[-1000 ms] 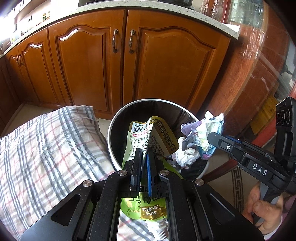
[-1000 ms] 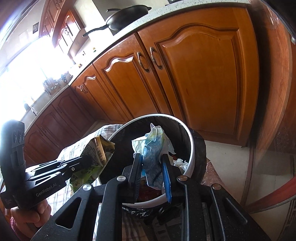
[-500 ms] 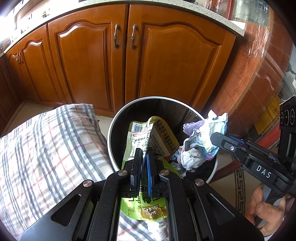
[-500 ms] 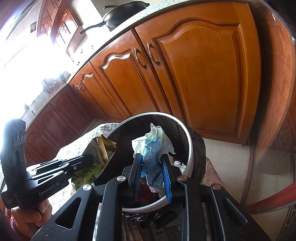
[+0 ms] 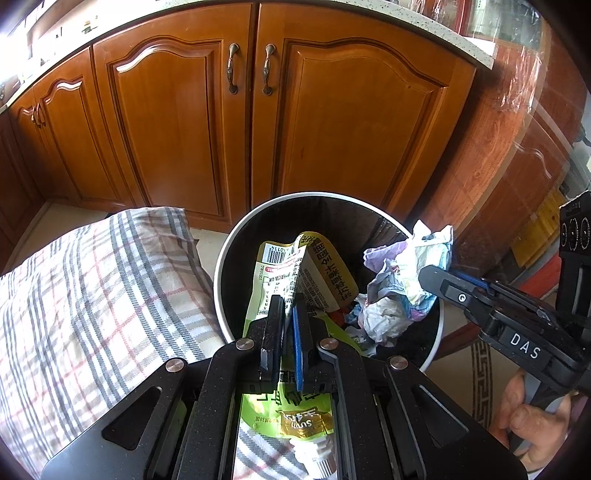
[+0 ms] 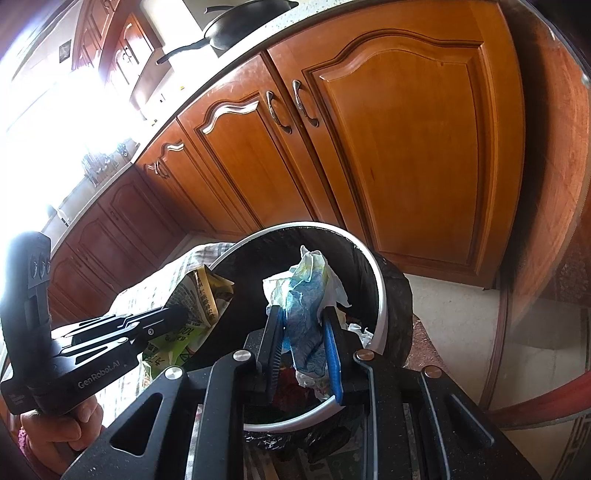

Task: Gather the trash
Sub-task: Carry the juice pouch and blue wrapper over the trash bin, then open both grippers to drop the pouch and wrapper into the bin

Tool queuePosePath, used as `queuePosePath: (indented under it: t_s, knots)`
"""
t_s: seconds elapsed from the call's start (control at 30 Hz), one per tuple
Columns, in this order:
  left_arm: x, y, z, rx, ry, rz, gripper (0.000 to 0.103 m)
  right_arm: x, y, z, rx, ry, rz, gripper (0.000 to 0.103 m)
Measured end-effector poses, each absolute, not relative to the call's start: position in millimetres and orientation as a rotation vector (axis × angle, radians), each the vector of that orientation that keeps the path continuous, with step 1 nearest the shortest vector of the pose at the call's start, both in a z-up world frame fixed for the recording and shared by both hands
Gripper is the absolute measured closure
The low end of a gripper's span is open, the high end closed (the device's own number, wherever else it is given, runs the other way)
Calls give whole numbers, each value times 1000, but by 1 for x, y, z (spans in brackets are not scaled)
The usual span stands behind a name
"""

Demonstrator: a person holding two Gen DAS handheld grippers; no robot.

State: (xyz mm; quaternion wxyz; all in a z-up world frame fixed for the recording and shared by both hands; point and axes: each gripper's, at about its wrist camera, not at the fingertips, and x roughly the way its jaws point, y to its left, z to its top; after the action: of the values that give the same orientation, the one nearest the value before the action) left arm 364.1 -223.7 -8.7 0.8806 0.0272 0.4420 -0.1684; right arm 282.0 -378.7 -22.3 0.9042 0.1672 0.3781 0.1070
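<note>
- Left claw: jaws nearly together, pinching a green snack pouch. The pouch's printed top stands up over the bin mouth; its lower end hangs back under the claw, over the plaid cloth.
- Right claw: jaws partly closed, gripping a crumpled wad of blue-and-white paper. From the left wrist view the wad sits at the bin's right rim, held above the opening.
- Trash bin: round, white rim, black liner, just ahead of both claws. Some trash already lies inside near the bottom; details too dark to name.
- Plaid cloth covers a surface or cushion left of the bin, touching or nearly touching its rim; cannot tell which.
- Behind the bin: wooden cabinet doors with metal handles; a dark pan sits on the counter above.
- Step in hand (judgement): drop-off. Both items are carried to the bin and poised above it, neither released.
- Next move calls for: opening each claw with the item well inside the rim. The pouch's tail reaches back past the near rim, so the left claw likely needs to go further forward, or the pouch may catch on the rim.
</note>
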Motion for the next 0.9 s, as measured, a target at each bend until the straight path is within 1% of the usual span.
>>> queuePosePath:
  t_s: [0.07,0.1,0.2,0.27,0.3,0.33,0.4,0.6,0.77,0.8,0.83,0.9]
  knots:
    - [366,-224,-9,53,926,-351,99,284,-379,-23,346,785,221,80]
    - [367,-224,-9,51,931,-351,98,284,-378,-23,345,786,221,78]
    - [370,-223,-9,41,942,-348,98,287,-379,-23,351,792,225,77]
    - [369,-223,-8,38,944,-350,92,289,-380,-22,359,794,228,72]
    - [369,-223,-7,37,943,-349,85,288,-380,-22,364,794,229,67]
    - [369,-223,-5,35,941,-347,73,288,-381,-22,371,794,232,63]
    - [368,-220,-1,28,926,-339,61,288,-380,-21,379,791,235,57]
    - [360,-206,9,13,908,-321,58,283,-379,-18,397,774,245,42]
    - [345,-188,14,-2,885,-301,52,278,-374,-11,405,759,254,40]
    - [343,-185,15,-9,882,-300,50,275,-373,-9,406,753,258,35]
    - [339,-181,16,-18,880,-298,49,273,-372,-6,406,745,261,27]
    - [331,-172,17,-37,873,-295,46,266,-367,-1,407,725,267,22]
